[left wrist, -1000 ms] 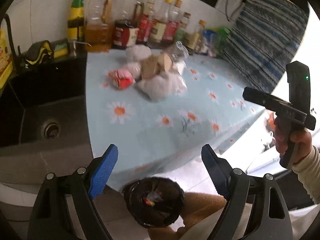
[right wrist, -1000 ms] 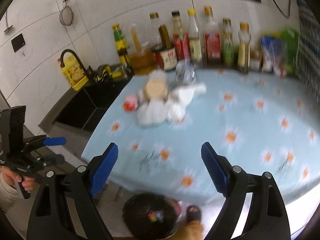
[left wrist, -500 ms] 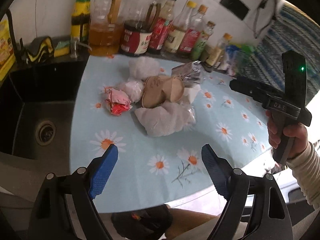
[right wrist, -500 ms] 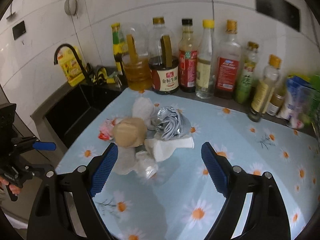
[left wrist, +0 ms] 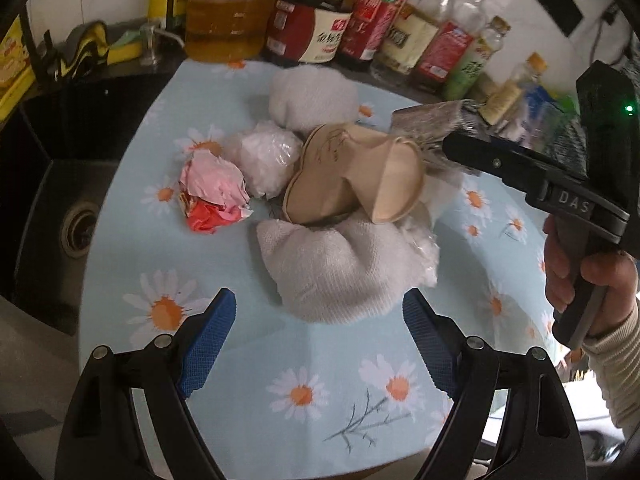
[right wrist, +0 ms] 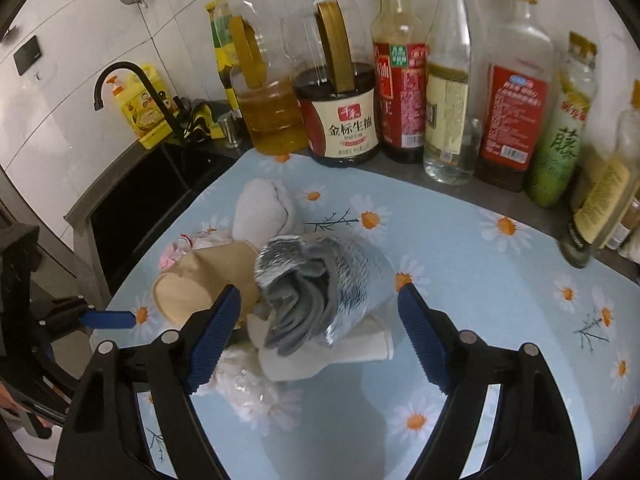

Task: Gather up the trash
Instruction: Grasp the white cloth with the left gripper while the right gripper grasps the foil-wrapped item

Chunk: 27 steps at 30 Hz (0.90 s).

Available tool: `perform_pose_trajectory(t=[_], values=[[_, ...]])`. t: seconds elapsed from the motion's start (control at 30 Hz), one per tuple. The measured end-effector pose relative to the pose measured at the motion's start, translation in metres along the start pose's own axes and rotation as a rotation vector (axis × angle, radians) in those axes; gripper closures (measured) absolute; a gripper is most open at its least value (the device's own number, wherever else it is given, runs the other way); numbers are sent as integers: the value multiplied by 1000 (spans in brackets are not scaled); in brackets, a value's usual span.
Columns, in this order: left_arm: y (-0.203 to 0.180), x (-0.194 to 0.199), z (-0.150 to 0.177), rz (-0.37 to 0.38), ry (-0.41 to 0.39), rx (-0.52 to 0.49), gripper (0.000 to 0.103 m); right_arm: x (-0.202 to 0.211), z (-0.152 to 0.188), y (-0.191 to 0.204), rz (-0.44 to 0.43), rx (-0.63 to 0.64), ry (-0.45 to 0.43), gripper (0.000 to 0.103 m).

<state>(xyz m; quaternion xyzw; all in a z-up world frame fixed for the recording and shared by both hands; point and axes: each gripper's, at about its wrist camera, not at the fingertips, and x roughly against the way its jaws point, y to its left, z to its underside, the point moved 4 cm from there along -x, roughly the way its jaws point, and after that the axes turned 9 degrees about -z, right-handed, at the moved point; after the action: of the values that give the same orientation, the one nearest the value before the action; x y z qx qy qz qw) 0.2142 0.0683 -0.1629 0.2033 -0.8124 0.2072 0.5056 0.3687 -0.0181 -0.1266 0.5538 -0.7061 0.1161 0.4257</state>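
My left gripper (left wrist: 318, 328) hangs over the pale blue daisy-print tablecloth (left wrist: 248, 392) with its blue-padded jaws spread wide and nothing between them. Just ahead lies the heap of trash: a crumpled white cloth-like wad (left wrist: 340, 268) nearest me, two flattened tan paper cups (left wrist: 352, 176) on its far edge, a scrunched pink and red wrapper (left wrist: 212, 192) to the left, a ball of clear plastic film (left wrist: 268, 156), and a second white wad (left wrist: 312, 96) behind.

My right gripper (right wrist: 318, 328) points at the same heap from the other side. Its jaws are closing, and the crinkled silver foil bag (right wrist: 320, 280) sits in the gap, though the pads do not yet press on it. In the left wrist view the foil is mostly hidden behind that gripper's black body. A white piece (right wrist: 320, 354) under the foil is too covered for me to say what it is.

Sauce and oil bottles (right wrist: 400, 60) line the wall, their tops partly cut off. The black sink (left wrist: 60, 208) lies left, dark inside.
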Motion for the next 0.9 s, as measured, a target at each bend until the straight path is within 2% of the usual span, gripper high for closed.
perform_pose_trajectory(t=[0.17,0.43,0.5,0.73,0.9], values=[[-2,-14,-5,-36,19,28,20,-11,-3,-6,-23,15,21,37],[-9,-21,-11,-48,21,39,23,-3,-8,-16,-96,22,-36,46],[-12,-22,-11,-42,27,36,33,0,-10,-18,-111,16,-50,46],[-17,-25,-8,-33,37,34,51,12,-16,-26,-170,-24,-80,46],[-12,-19,-6,-31,27,44,70,19,-14,-24,-215,-35,-89,46]])
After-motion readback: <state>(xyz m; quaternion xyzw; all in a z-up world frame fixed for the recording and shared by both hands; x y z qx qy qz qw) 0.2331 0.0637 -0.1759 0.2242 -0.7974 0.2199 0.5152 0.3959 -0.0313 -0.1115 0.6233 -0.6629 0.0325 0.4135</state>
